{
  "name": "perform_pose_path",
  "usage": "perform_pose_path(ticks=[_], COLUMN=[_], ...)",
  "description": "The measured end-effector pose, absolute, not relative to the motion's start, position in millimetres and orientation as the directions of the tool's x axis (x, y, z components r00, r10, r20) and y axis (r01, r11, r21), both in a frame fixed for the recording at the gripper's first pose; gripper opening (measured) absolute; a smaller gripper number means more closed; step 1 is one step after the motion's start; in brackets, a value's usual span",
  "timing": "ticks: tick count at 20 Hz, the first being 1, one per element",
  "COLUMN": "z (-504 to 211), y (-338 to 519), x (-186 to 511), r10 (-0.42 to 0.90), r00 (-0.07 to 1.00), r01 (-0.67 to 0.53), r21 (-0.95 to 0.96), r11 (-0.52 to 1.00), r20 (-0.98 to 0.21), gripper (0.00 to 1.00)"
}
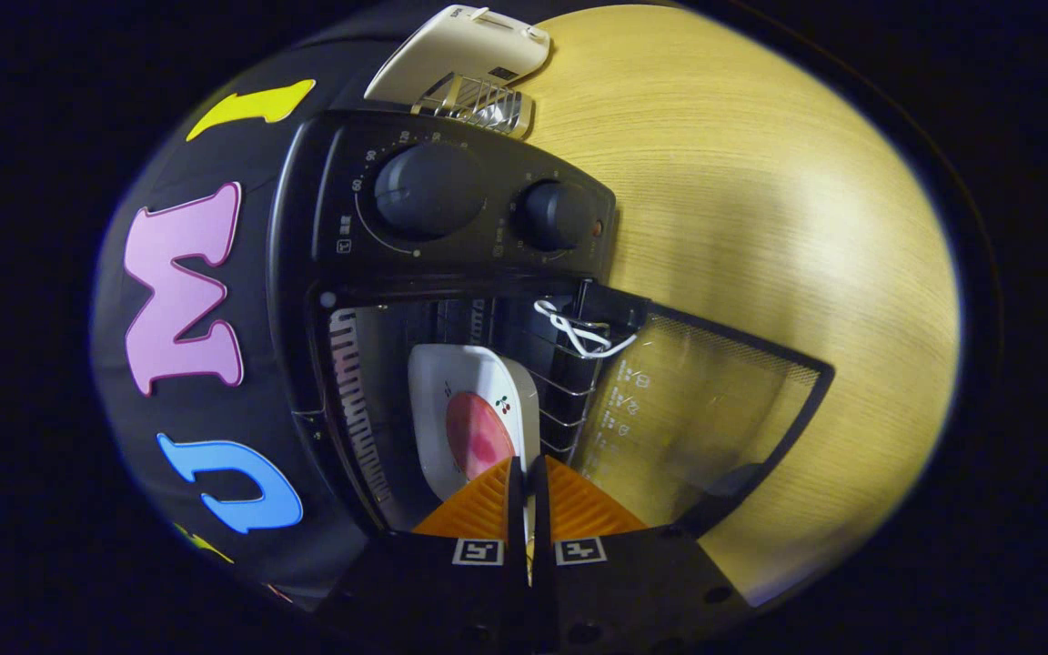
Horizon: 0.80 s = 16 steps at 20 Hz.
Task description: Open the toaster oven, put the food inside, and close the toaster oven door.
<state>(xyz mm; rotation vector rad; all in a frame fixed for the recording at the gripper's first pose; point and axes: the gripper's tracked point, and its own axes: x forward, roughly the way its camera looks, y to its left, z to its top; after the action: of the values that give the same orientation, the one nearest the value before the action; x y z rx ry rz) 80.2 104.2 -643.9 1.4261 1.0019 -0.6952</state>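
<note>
White square plate (474,400) pinched in gripper (529,468), inside toaster oven (451,218).

1. The toaster oven (451,300) is standing on the table (760,227), its door (706,409) hanging open.
2. The plate (469,409) is sitting inside the toaster oven, with the food (478,437) lying on it.
3. The gripper (529,473) is gripping the plate's edge with both fingers.
4. A white appliance (465,55) is lying beside the toaster oven.

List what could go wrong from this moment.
1. The gripper has its jaws shut on the plate's rim alone; the food could tip the plate.
2. The plate could catch the rack wires inside the toaster oven.
3. Withdrawing may snag the white cord by the open door.
</note>
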Motion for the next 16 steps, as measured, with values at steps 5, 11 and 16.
perform_pose_path(ticks=[5, 11, 16], z=[-659, -666, -657], y=[117, 127, 125], x=[101, 112, 107], r10=[0.084, 0.058, 0.057], r00=[0.464, 0.483, 0.486], r01=[0.885, 0.873, 0.873], r21=[0.466, 0.476, 0.481], r11=[0.0, -0.106, -0.076], r20=[-0.882, -0.874, -0.872], gripper=[0.07, 0.09, 0.25])
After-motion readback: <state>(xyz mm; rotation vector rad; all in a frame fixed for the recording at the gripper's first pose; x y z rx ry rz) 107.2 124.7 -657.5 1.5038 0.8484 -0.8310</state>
